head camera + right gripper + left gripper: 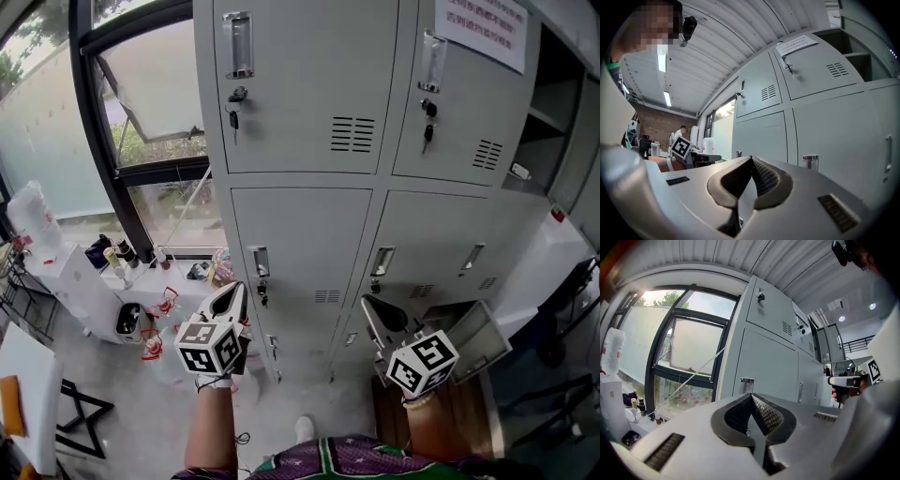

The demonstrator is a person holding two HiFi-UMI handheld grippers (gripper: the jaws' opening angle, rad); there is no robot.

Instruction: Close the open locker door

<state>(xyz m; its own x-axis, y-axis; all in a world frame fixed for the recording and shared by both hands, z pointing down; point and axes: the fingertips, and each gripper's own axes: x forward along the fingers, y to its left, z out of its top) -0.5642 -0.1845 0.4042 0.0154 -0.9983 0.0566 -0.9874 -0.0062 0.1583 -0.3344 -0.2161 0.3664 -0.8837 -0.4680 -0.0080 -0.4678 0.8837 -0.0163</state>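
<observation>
Head view, nearest you: your left gripper [232, 298] and right gripper [372, 311] each have jaws pressed together, nothing between them, held level facing the locker bank's [300, 216] lower row. Farther on, at the bank's bottom right, the open locker door [480, 336] stands swung out; neither gripper touches it.

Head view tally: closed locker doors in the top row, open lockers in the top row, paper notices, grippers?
Closed top-row doors: 2
Open top-row lockers: 1
Paper notices: 1
Grippers: 2, left gripper, right gripper
Total: 6
</observation>
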